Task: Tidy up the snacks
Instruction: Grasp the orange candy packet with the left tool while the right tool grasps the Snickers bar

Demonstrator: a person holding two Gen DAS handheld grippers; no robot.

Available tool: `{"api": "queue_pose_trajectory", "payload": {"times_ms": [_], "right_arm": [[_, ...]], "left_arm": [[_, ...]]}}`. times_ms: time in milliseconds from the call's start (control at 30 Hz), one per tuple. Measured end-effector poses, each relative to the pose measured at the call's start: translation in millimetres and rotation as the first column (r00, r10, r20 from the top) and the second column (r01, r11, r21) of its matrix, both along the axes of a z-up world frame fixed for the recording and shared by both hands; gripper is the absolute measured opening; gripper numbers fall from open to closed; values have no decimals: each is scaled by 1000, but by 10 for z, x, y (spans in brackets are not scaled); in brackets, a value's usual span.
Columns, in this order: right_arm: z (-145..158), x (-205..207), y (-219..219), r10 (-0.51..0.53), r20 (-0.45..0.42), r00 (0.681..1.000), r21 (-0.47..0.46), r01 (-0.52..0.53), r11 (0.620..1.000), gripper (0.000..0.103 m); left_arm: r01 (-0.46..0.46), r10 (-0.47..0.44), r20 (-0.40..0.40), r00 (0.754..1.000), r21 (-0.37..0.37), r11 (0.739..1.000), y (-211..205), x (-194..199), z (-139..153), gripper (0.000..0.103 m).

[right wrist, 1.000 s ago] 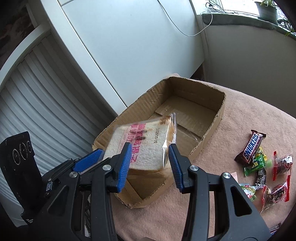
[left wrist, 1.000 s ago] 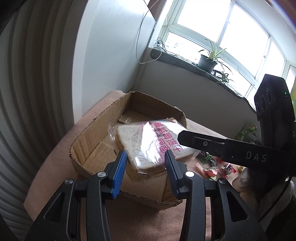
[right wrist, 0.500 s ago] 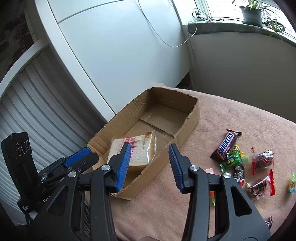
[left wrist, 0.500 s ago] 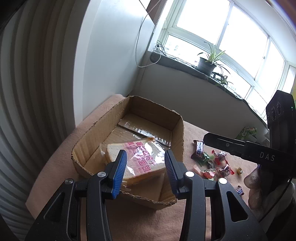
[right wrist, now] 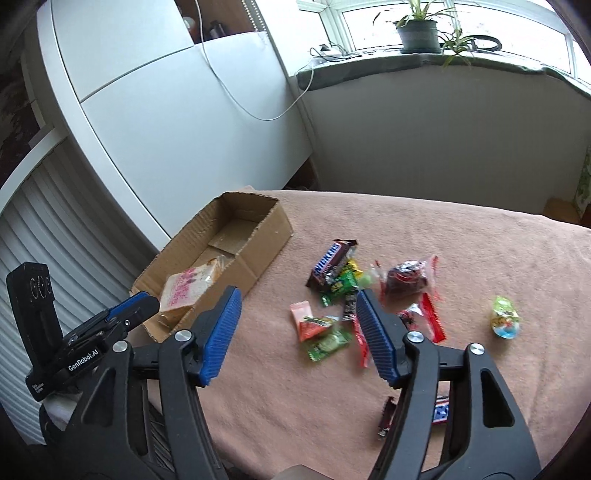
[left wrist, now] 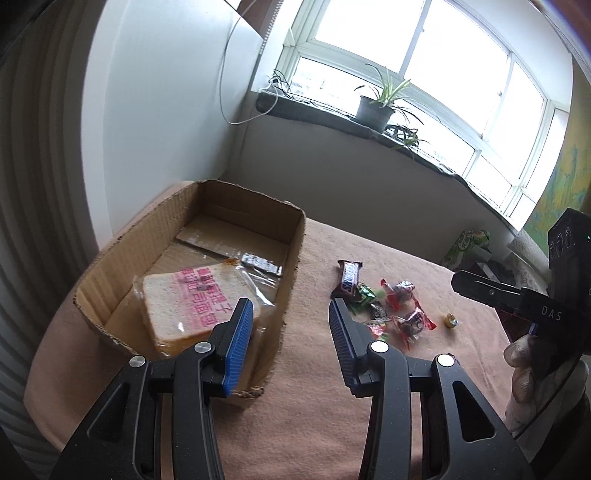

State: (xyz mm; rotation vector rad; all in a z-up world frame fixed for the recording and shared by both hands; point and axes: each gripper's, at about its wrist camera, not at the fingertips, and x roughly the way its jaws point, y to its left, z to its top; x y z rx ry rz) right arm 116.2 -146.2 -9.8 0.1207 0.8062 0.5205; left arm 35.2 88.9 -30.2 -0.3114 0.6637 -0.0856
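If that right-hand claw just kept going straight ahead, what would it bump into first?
Probably the snack pile: the right gripper, jaws open, points down at the orange packet and green packet on the pink cloth. Depth is uncertain.

worktop: covered in plain salmon-pink cloth. cardboard box: plain brown, corrugated edge visible. bread packet: clear wrapper, pale cream slice with tan crust, pink printed characters. snickers bar: dark brown wrapper, white lettering outlined in blue. green packet: bright green. orange packet: orange and pink. red-edged candy: clear wrapper, dark contents, red ends. round sweet: yellow-green, blue underside. left tongs and right tongs: black frames, ribbed blue pads, silver rivets. plant pot: dark grey, green leaves.
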Motion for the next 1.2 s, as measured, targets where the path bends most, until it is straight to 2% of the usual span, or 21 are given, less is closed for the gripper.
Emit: {"api": "queue_pose_trajectory", "payload": {"times_ms": [100,133,200,400,500,633,867,1033,1200], "right_arm": [[-45,-120,-241,-53,19,998,-51,54,997,71],[-70,-155,-324,-73,22,997,-63,74,995,76],[-137,-208,-482,-102,16,995,-71,103,992,82],[-419,-341,-804,-176,-26,984,-118,172,978,82],[-604,-379,-888,-192,-85,978,-109,182,977,83],[-780,-419,-881,-167,-157,973,-57,160,986,83],[-921,-379,-767,-153,-225,962,0,157,988,83],[-1055,-219,-712,-166,-256,952,-7,170,985,83],[-1054,-67,-625,-176,-226,958,-47,170,984,80]], "left_arm": [[42,-42,-10,999,3,999,-174,37,-21,47],[55,-55,-12,998,4,998,-235,45,-29,52],[85,-85,-21,996,5,996,-350,71,-59,53],[144,-143,-63,988,17,989,-657,203,-193,53],[175,-172,-87,981,27,984,-785,279,-264,53],[201,-195,-107,975,51,978,-902,362,-348,53],[230,-219,-125,968,88,969,-1009,522,-464,52],[251,-236,-136,962,106,962,-1066,647,-540,42],[283,-264,-162,951,112,953,-1140,743,-617,39]]}}
